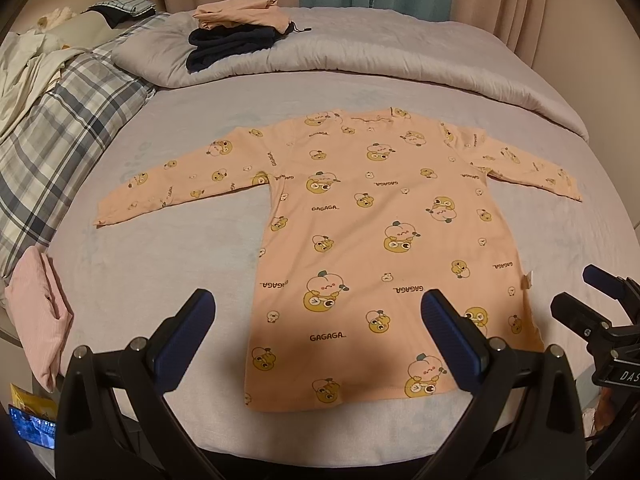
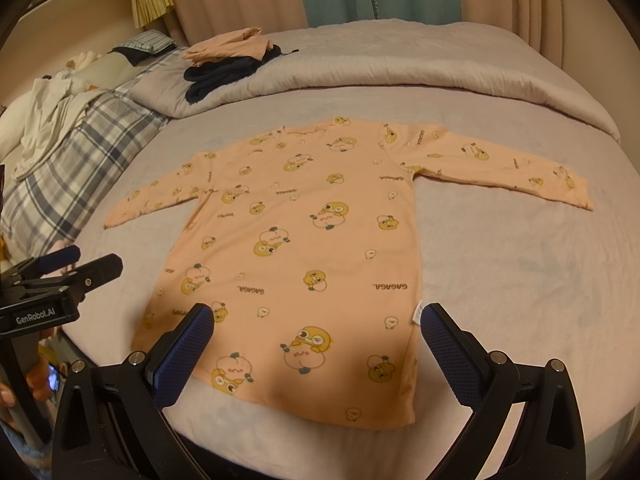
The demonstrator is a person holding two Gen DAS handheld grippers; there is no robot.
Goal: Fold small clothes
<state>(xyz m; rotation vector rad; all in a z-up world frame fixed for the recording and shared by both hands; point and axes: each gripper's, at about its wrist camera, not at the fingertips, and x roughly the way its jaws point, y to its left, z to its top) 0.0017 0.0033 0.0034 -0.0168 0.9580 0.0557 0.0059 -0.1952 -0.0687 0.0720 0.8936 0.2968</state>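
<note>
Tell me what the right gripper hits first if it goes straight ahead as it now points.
Probably the hem end of the peach long-sleeved cartoon-print shirt, lying flat just ahead of the open right gripper; depth is uncertain.

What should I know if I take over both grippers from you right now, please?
Left gripper: open, empty, hovering over the hem of the peach long-sleeved top.
Right gripper: open, empty, also near the hem.
The top lies flat on the bed, both sleeves spread out, neckline at the far end.
Done, it seems: folded clothes stacked on the grey quilt; a folded pink garment sits at the bed's left edge.
Left: no fold made on the top yet; probably start with the sleeves.
</note>
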